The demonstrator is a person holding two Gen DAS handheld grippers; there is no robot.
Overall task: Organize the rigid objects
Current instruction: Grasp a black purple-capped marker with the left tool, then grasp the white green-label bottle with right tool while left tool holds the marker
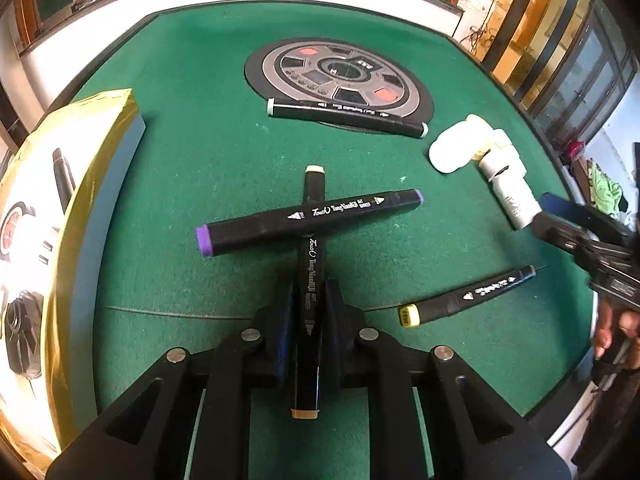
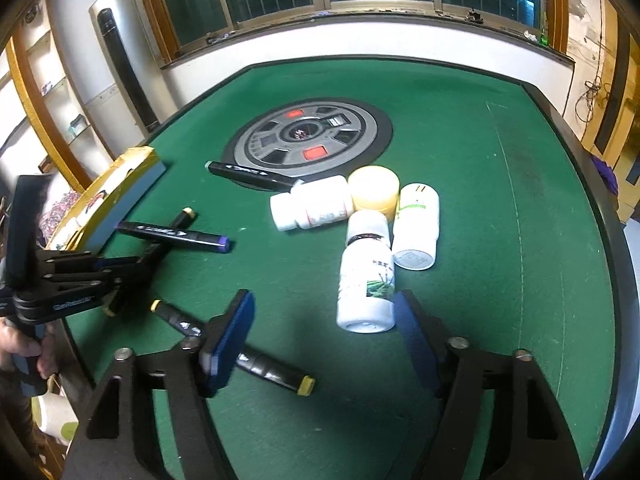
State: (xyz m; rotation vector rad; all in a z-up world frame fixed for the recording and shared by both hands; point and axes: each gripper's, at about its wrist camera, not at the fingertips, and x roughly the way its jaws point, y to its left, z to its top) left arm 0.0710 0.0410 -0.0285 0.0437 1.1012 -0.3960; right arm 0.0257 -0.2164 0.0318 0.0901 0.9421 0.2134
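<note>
Your left gripper is clamped on a black marker w/ tan caps, its far end lying under the purple-capped marker near the bench centre. Your right gripper has its fingers apart, nothing gripped (a white bottle lies on its side betw. them, pads not pressing). A yellow-capped marker lies toward the near edge, partly under the left finger. Three more containers cluster beside the round centre panel; another marker rests against its rim. A gold-edged box sits at the left edge.
</note>
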